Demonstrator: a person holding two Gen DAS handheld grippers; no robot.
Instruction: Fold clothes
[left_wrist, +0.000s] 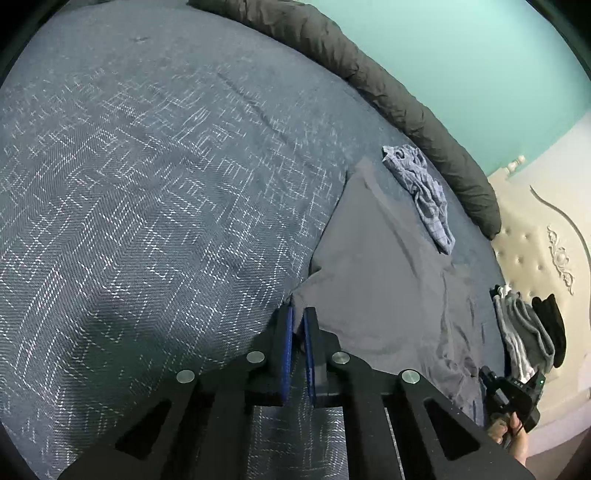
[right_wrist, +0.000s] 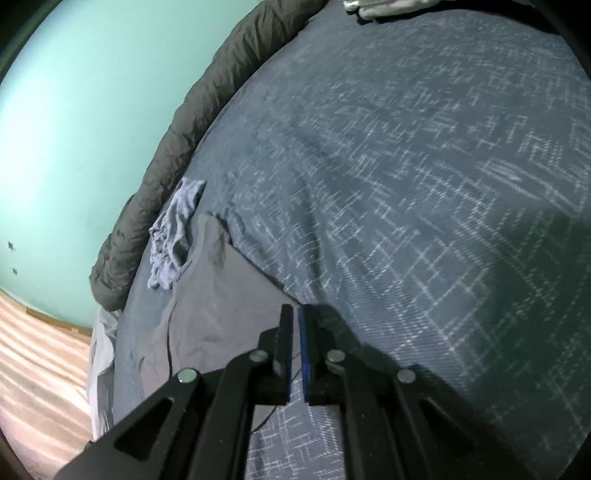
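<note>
A plain grey garment (left_wrist: 376, 266) lies spread on the blue patterned bedcover (left_wrist: 147, 184). My left gripper (left_wrist: 298, 314) is shut on one corner of it, the cloth pinched between the blue pads. In the right wrist view the same grey garment (right_wrist: 214, 295) runs down to my right gripper (right_wrist: 295, 314), whose fingers are closed on its near edge. The right gripper (left_wrist: 487, 374), held by a hand, also shows at the garment's far end in the left wrist view.
A crumpled light-blue checked cloth (left_wrist: 424, 192) lies beyond the garment, beside a rolled dark grey duvet (left_wrist: 388, 88) along the bed's edge. Folded clothes (left_wrist: 524, 332) are stacked by the cream headboard (left_wrist: 535, 236). Striped floor (right_wrist: 37, 350) lies past the bed's end.
</note>
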